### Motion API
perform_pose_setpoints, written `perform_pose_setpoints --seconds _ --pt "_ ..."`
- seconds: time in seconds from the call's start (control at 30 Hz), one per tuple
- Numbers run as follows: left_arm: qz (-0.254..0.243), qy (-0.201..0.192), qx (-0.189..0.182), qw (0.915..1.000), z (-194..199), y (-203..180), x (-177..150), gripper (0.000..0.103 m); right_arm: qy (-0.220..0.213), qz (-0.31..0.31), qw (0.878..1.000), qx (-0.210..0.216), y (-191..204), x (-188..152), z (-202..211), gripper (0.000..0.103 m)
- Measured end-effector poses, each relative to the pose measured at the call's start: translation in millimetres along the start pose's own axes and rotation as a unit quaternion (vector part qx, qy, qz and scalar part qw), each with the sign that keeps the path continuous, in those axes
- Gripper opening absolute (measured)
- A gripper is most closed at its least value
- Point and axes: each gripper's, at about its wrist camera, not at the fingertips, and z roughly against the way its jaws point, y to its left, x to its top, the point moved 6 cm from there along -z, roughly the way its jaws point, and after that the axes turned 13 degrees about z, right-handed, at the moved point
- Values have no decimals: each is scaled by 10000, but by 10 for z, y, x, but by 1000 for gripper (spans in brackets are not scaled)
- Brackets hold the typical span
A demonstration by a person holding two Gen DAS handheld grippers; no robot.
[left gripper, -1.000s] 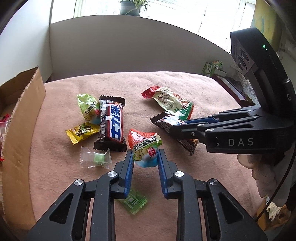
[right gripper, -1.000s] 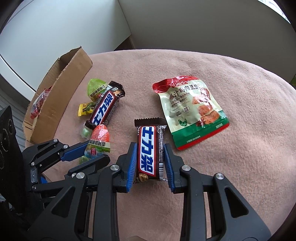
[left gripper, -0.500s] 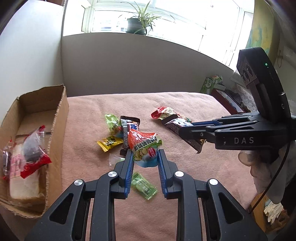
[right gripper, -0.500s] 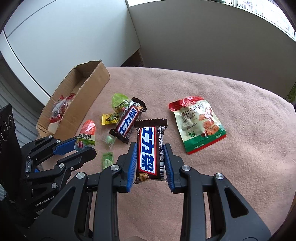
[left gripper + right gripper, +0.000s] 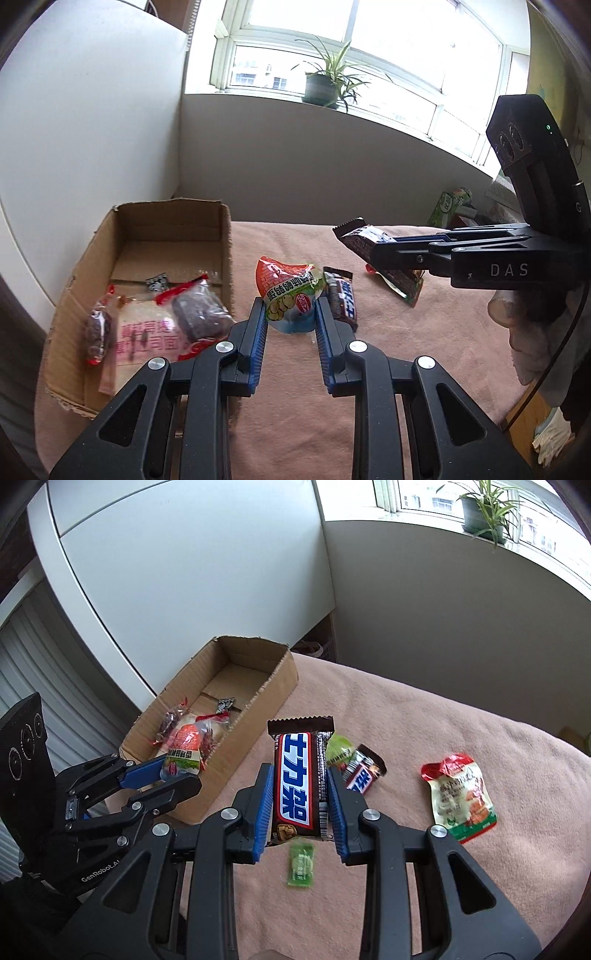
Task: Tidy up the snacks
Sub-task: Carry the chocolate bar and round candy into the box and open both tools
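My left gripper [image 5: 290, 312] is shut on a red and green snack pouch [image 5: 290, 295] and holds it in the air beside the cardboard box [image 5: 129, 236]; the pouch also shows in the right wrist view [image 5: 183, 758]. My right gripper [image 5: 300, 775] is shut on a brown chocolate bar [image 5: 300, 779] with a blue and white label, held above the pink blanket [image 5: 461, 867]. In the left wrist view that bar [image 5: 369, 243] sticks out of the right gripper at the right. The box [image 5: 280, 679] holds several wrapped snacks [image 5: 140, 325].
On the blanket lie a second chocolate bar [image 5: 364, 773], a green packet [image 5: 340, 751], a red and green flat pouch [image 5: 461, 797] and a small green candy [image 5: 301, 864]. A white wall stands behind the box. A potted plant [image 5: 328, 85] sits on the windowsill.
Both grippers have risen and swung left toward the cardboard box, each still holding its snack. The box interior has come into fuller view.
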Motion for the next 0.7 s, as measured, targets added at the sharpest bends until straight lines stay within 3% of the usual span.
perform_pose_setpoints --seconds 0.3,0.6,0.7 --pt "374 -219 388 9983 116 504 134 24 -45 350 9988 328 455 523 -356 29" --pt "681 -240 744 9946 149 925 131 24 67 585 9969 531 812 782 -698 30" --pt "739 -285 823 9935 170 1013 133 29 109 613 9966 548 875 845 -803 30"
